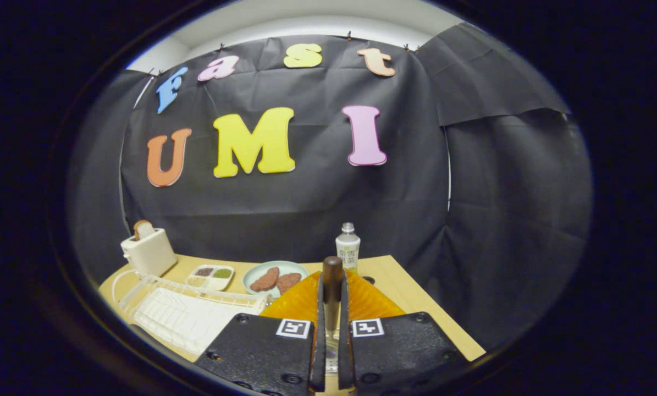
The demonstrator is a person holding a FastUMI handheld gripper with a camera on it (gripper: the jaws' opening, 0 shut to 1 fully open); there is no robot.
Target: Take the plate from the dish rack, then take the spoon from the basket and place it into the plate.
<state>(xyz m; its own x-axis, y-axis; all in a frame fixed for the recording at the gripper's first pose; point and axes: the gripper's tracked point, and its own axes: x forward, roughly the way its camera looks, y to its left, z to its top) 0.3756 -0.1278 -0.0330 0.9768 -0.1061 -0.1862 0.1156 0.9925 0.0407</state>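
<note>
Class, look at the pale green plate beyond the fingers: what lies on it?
Two brown food pieces lie on the plate. The orange plate covers its near rim.

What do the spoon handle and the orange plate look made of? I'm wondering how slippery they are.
The spoon handle, clamped between the fingers of the gripper, looks like dark polished wood or plastic: smooth, rounded, faint sheen. The orange plate beneath looks like translucent ribbed plastic or glass, glossy.

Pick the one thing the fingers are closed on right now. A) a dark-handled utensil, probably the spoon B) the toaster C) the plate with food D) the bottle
A: the gripper has both fingers pressed on the upright dark handle of the utensil, over the orange plate; the bottle, toaster and plate with food stand beyond.
</note>
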